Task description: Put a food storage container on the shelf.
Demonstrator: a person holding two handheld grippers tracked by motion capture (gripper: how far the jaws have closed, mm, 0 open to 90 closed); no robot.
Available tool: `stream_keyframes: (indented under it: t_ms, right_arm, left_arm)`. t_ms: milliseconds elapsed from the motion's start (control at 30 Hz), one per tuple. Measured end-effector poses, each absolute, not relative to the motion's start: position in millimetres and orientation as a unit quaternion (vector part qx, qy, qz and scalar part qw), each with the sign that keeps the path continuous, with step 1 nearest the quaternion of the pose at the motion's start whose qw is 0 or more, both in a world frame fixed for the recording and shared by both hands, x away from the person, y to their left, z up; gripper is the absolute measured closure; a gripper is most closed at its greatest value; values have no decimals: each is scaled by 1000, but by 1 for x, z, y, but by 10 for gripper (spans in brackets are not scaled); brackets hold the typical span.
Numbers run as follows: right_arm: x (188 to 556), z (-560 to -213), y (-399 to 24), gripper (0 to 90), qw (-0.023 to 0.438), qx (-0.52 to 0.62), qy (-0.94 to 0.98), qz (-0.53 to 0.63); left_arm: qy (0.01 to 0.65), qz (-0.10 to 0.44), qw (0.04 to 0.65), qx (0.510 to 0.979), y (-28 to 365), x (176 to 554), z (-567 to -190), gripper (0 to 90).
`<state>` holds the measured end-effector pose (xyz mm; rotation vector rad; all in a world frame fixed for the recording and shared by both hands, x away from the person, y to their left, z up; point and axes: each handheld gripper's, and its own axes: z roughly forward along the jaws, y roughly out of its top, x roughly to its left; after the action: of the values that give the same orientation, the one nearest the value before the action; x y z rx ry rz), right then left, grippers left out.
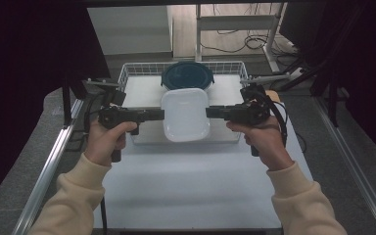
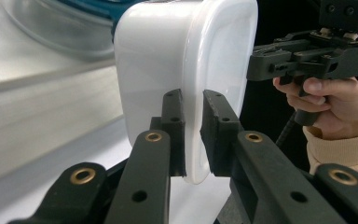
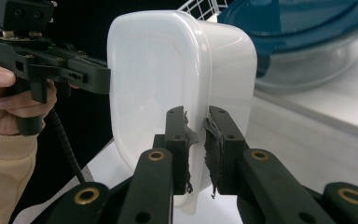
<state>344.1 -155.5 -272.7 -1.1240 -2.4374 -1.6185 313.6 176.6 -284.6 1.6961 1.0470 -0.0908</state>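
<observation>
Tub (image 1: 185, 114) of smooth white plastic with round corners, held in the air above the front edge of the wire basket (image 1: 127, 73), open side up. Left gripper (image 1: 160, 114) pinching the left rim, right gripper (image 1: 209, 112) pinching the right rim, jaws narrow, clamped on the thin wall. Long side running away from the person, both hands equally near. Behind, inside the basket, round clear bowl with blue lid (image 1: 187, 75). Below, pale flat surface (image 1: 191, 181).
</observation>
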Motion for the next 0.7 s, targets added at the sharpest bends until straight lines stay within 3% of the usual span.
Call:
stream_keyframes:
  t_ms: [700]
  right_arm:
    - [376,-230,-142,797,9,-347,-776,-527]
  left_arm:
    - [441,-27,547,711,192,343,-245,803]
